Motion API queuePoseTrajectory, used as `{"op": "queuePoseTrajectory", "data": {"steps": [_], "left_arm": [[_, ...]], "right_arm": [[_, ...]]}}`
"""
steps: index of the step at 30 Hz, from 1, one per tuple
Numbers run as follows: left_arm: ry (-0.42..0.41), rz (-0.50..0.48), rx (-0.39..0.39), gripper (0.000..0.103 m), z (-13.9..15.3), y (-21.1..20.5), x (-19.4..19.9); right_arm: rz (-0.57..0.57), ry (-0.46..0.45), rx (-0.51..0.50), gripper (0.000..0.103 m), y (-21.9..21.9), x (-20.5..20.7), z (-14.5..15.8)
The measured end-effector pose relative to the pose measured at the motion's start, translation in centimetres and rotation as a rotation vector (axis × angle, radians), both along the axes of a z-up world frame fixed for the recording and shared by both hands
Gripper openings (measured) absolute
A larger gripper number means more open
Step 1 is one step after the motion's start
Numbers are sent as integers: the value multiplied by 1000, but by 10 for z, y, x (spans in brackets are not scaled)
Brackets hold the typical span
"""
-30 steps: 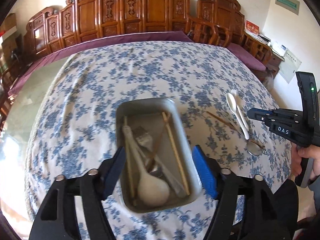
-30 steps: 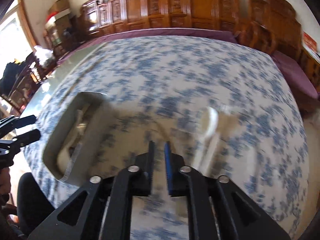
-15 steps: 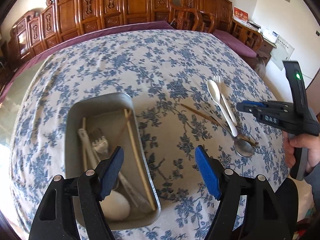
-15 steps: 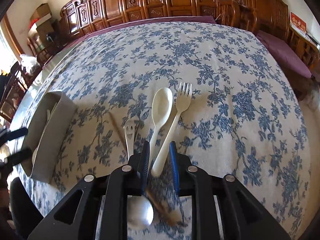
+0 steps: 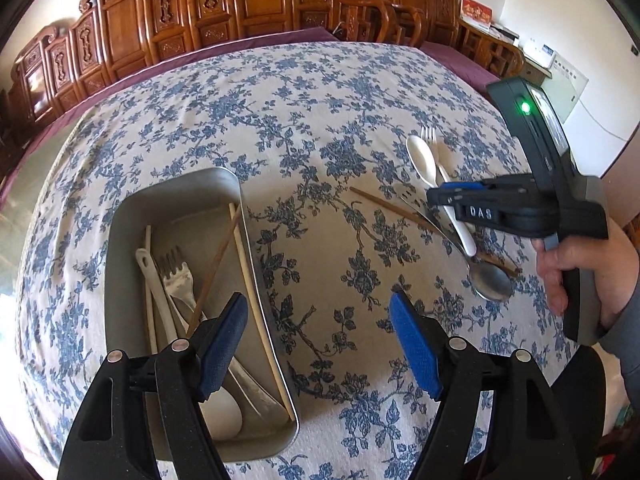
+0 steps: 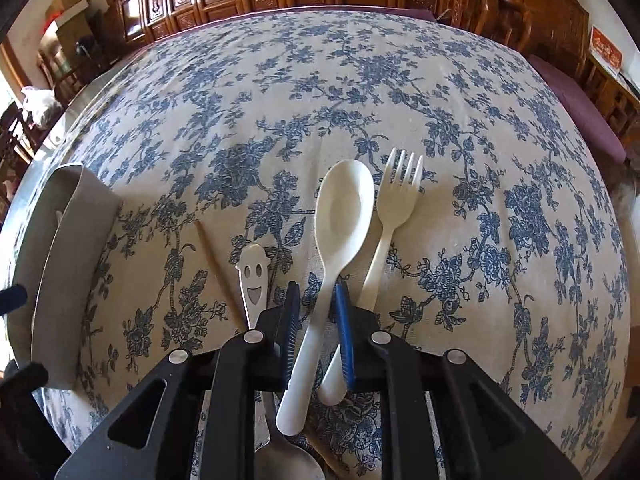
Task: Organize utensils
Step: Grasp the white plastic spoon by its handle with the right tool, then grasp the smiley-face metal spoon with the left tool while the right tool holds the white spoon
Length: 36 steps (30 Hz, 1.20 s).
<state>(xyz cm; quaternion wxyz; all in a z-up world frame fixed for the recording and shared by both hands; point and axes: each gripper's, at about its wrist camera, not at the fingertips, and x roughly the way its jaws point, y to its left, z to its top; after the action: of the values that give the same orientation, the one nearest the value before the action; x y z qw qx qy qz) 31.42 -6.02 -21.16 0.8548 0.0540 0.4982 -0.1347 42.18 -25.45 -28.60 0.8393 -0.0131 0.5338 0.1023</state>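
Looking down the left wrist view first: left gripper (image 5: pixel 318 334) is spread wide with nothing between its blue pads, hovering over the flowered tablecloth (image 5: pixel 280 112) just right of the metal tray (image 5: pixel 168 200), one pad overlapping the tray's right wall. Tray holds a white spoon (image 5: pixel 218 410), a pale fork (image 5: pixel 178 276), light chopsticks (image 5: pixel 256 304) along the right wall and a dark chopstick (image 5: pixel 216 264) lying across. Over to the right, loose utensils sit on the cloth: cream spoon (image 5: pixel 422 160), cream fork (image 5: pixel 430 136) just beside it, a brown chopstick (image 5: pixel 384 204) and a steel spoon (image 5: pixel 490 280) bowl-end near the person's hand (image 5: pixel 580 276). That hand holds the right gripper (image 5: pixel 440 196), tips down over the cream spoon's handle

Right wrist view: right gripper (image 6: pixel 316 300) jaws are narrow and have just been closing, straddling the cream spoon (image 6: pixel 344 216) handle; left pad looks clear of it, so not a firm pinch that I can confirm. Cream fork (image 6: pixel 396 200) lies just right of the spoon, its handle passing under the right pad. Steel spoon's smiley-face handle (image 6: pixel 252 276) and the brown chopstick (image 6: pixel 216 268) lie just left of the jaws. Tray (image 6: pixel 60 264) sits well apart at the far left edge
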Motion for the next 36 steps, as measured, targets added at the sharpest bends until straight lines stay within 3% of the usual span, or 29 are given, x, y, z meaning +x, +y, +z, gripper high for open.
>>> {"op": "queuePoseTrajectory", "data": {"steps": [2,7,10,18,27,32,36], "left_arm": [[2,-3,2,70,0,-2,-2],[-3,-13,6,70,5,-9,-9],[-6,-21,11,70,8,-16,-11],[4,-59,37,70,5,-52,-14],[35,-76,37,70,-12,-102,1],[41,-92,73,70,-28,-124,9],[69,-82,67,58,-39,-134,22]], "right_arm": [[-9,4,-6,11,-3,1,0],[-12,9,23,8,-11,-3,5],[-23,-26,101,8,-22,-15,25],[-16,-114,120,8,-61,-64,60],[-58,-122,66,8,-111,-106,43],[-82,-127,56,8,-122,-120,33],[-112,-139,93,9,-132,-126,29]]}}
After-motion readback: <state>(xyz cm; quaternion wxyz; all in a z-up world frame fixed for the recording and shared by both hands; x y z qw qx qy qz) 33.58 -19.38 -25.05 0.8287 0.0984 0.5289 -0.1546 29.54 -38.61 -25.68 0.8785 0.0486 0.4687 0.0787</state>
